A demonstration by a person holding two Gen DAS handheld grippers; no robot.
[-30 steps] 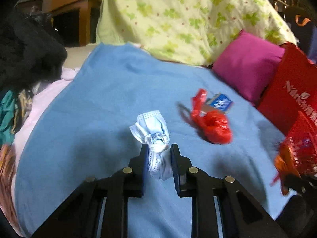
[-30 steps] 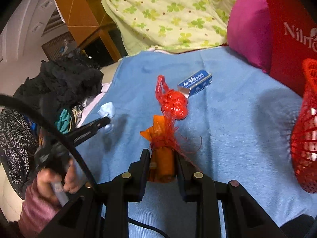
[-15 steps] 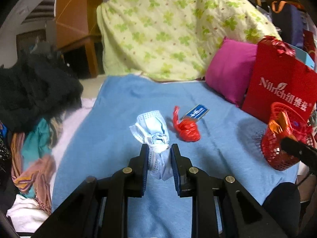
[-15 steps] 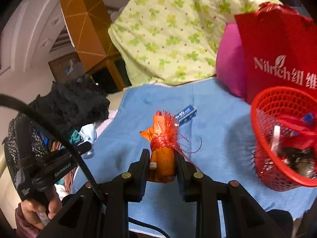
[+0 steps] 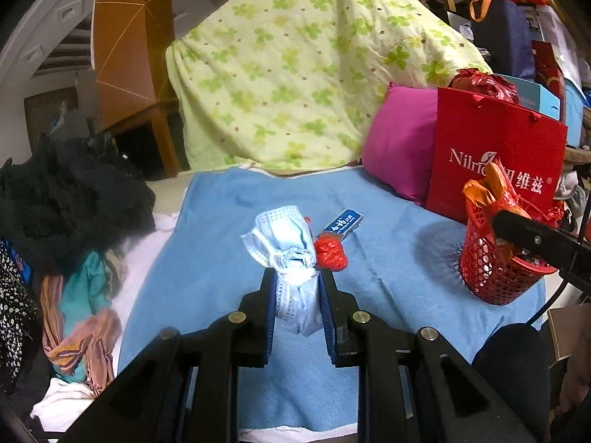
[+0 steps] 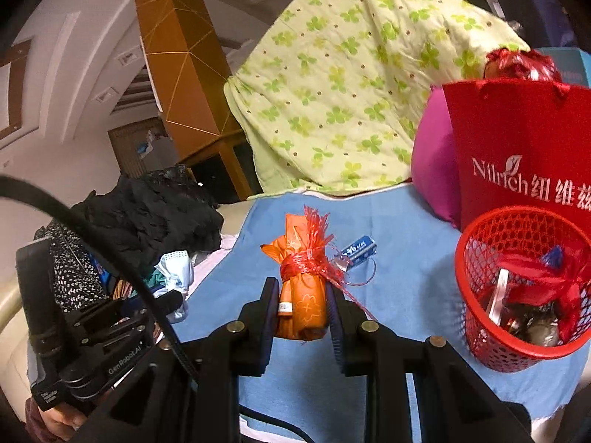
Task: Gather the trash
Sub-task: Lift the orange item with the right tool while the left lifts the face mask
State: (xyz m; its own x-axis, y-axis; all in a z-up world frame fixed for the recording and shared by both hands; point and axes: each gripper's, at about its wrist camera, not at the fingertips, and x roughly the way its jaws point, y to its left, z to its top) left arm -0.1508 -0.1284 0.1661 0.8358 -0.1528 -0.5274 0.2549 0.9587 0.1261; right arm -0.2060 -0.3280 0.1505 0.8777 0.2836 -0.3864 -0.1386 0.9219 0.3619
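My left gripper (image 5: 295, 277) is shut on a crumpled pale-blue face mask (image 5: 284, 232), held above the blue blanket (image 5: 388, 258). Beyond it lie a crumpled red plastic scrap (image 5: 330, 254) and a small blue box (image 5: 343, 223). My right gripper (image 6: 302, 288) is shut on an orange wrapper tied with red ribbon (image 6: 295, 232). A red mesh basket (image 6: 491, 354) holding several bits of trash stands just to its right. In the left wrist view the right gripper (image 5: 517, 232) holds that wrapper (image 5: 487, 184) over the basket (image 5: 491, 284).
A red paper bag (image 5: 495, 140) and a magenta pillow (image 5: 399, 144) stand behind the basket. A clover-print quilt (image 5: 314, 74) is heaped at the back. Black clothing (image 5: 74, 199) and coloured clothes (image 5: 81, 295) are piled along the left edge.
Both grippers have risen and drawn back from the blanket, each keeping its item. The red basket has come into view, and the right gripper with the orange wrapper now sits beside it.
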